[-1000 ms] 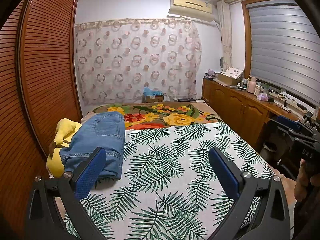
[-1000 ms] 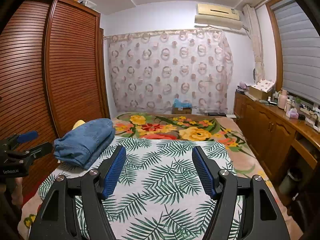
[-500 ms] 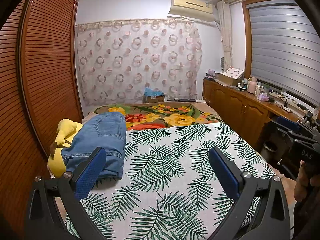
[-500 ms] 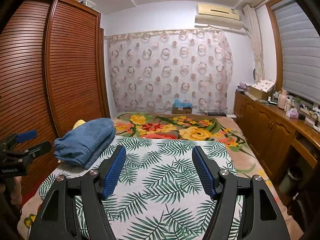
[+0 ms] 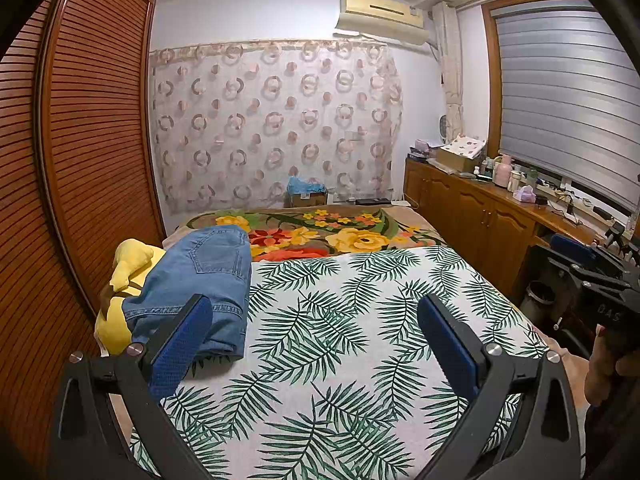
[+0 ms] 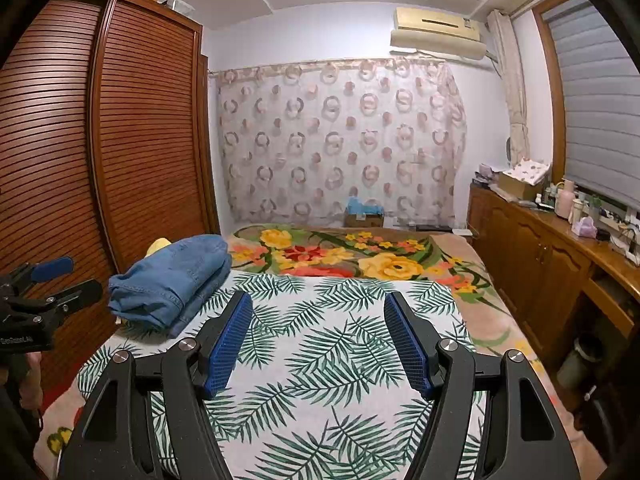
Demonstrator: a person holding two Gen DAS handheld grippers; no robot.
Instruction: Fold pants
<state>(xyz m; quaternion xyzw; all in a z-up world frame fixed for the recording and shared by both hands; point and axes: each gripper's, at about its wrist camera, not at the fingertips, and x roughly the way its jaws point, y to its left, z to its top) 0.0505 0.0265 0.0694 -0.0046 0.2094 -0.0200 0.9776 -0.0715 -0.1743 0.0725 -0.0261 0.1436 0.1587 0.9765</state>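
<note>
Folded blue jeans (image 5: 200,280) lie in a stack at the left edge of the bed, on the palm-leaf sheet (image 5: 340,340) and partly on a yellow plush toy (image 5: 124,268). They also show in the right wrist view (image 6: 172,280). My left gripper (image 5: 314,316) is open and empty, held above the sheet with its left finger just in front of the jeans. My right gripper (image 6: 318,312) is open and empty over the sheet, to the right of the jeans. Each gripper shows at the edge of the other's view.
A floral blanket (image 5: 320,236) covers the far half of the bed. A slatted wooden wardrobe (image 5: 80,160) stands close along the left. A wooden cabinet (image 5: 480,216) with bottles and boxes runs along the right under the window. A patterned curtain hangs at the back.
The left wrist view has shifted very slightly, with the bed sitting a little lower. Both grippers stay open and the jeans have not moved.
</note>
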